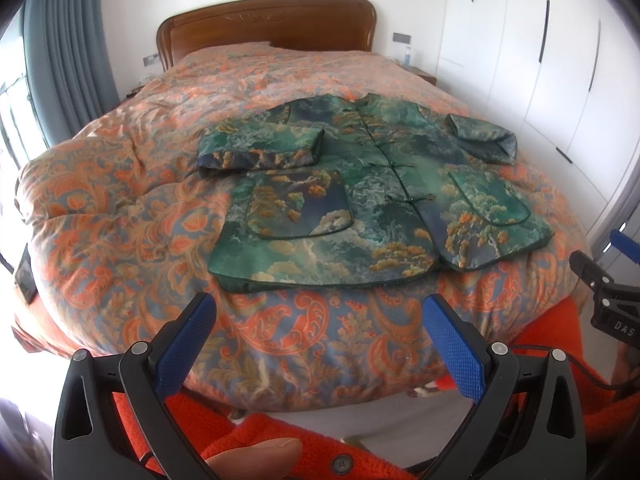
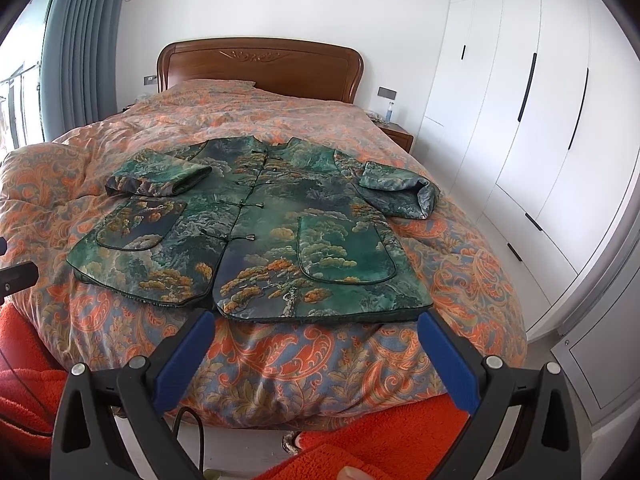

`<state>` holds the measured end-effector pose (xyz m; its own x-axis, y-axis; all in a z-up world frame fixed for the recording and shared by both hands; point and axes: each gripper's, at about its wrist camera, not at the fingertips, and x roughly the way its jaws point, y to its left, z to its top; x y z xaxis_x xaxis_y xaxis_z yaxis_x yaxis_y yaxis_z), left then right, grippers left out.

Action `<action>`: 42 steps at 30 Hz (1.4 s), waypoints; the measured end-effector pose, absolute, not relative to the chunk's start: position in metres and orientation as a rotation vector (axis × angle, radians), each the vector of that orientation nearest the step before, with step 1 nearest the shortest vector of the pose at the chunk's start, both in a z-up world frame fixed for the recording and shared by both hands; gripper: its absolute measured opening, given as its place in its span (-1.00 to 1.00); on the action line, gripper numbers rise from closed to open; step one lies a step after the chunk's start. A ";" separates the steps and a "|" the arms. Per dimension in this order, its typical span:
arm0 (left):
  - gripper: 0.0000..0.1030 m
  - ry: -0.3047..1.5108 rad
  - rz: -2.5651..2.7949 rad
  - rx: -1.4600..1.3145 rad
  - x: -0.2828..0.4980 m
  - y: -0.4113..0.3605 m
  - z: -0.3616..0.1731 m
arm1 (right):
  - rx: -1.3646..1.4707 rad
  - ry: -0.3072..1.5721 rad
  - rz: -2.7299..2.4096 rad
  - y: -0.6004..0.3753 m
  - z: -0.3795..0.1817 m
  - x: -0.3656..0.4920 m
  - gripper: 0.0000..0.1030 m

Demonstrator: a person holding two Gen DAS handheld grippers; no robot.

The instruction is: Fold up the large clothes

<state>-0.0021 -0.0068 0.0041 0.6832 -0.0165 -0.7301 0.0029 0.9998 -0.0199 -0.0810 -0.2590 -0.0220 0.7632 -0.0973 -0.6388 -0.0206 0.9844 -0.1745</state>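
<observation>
A green jacket (image 1: 360, 184) with a tree and cloud print lies flat, front up, on the bed; it also shows in the right wrist view (image 2: 256, 236). Its left sleeve (image 1: 260, 146) is folded across the chest, and its right sleeve (image 1: 484, 138) is bent short at the side. My left gripper (image 1: 320, 312) is open and empty, held back from the jacket's hem. My right gripper (image 2: 316, 328) is open and empty, just short of the hem; part of it shows in the left wrist view (image 1: 608, 292).
The bed carries an orange paisley quilt (image 1: 120, 240) and has a wooden headboard (image 1: 264, 24). White wardrobes (image 2: 520, 120) stand on the right, a nightstand (image 2: 396, 136) beside the bed, grey curtains (image 2: 80, 40) on the left. An orange garment (image 2: 380, 432) lies below the grippers.
</observation>
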 end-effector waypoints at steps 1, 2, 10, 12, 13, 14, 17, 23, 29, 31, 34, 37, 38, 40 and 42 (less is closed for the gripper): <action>0.99 0.818 -0.011 -0.017 -0.002 -0.007 0.004 | -0.176 0.703 -0.042 -0.259 -0.021 -0.080 1.00; 0.99 0.818 -0.011 -0.017 -0.002 -0.007 0.004 | -0.176 0.703 -0.041 -0.260 -0.021 -0.080 1.00; 0.99 0.821 -0.007 -0.012 -0.002 -0.006 0.002 | -0.178 0.703 -0.042 -0.259 -0.022 -0.080 1.00; 0.99 0.822 -0.005 -0.010 -0.002 -0.004 -0.001 | -0.178 0.705 -0.042 -0.259 -0.022 -0.080 1.00; 0.99 0.823 -0.004 -0.008 -0.002 -0.003 -0.002 | -0.178 0.708 -0.042 -0.259 -0.022 -0.079 1.00; 0.99 0.822 -0.004 -0.006 -0.002 -0.003 -0.002 | -0.178 0.709 -0.042 -0.259 -0.022 -0.079 1.00; 0.99 0.823 -0.005 -0.008 -0.002 -0.003 -0.002 | -0.182 0.712 -0.041 -0.258 -0.023 -0.078 1.00; 0.99 0.817 -0.017 -0.021 -0.001 -0.003 0.000 | -0.183 0.714 -0.042 -0.258 -0.024 -0.078 1.00; 0.99 0.837 0.024 0.000 0.003 -0.002 -0.005 | -0.180 0.717 -0.044 -0.258 -0.025 -0.077 1.00; 0.99 0.848 0.032 -0.007 0.004 0.000 -0.008 | -0.180 0.715 -0.044 -0.258 -0.025 -0.077 1.00; 0.99 0.869 0.045 -0.003 0.007 0.001 -0.012 | -0.188 0.710 -0.043 -0.258 -0.026 -0.077 1.00; 1.00 0.886 0.057 0.007 0.010 0.000 -0.015 | -0.188 0.714 -0.045 -0.258 -0.028 -0.075 1.00; 0.99 0.890 0.062 0.010 0.010 0.000 -0.016 | -0.185 0.716 -0.044 -0.258 -0.028 -0.075 1.00; 0.99 0.894 0.068 0.010 0.010 0.001 -0.017 | -0.185 0.717 -0.044 -0.258 -0.029 -0.074 1.00; 0.99 0.902 0.079 0.012 0.011 0.002 -0.018 | -0.189 0.720 -0.042 -0.257 -0.029 -0.073 1.00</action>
<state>0.0111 0.0016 -0.0179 0.6177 0.0736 -0.7830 -0.0636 0.9970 0.0435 -0.0730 -0.2575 -0.0292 0.7519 -0.1031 -0.6511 -0.0267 0.9821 -0.1862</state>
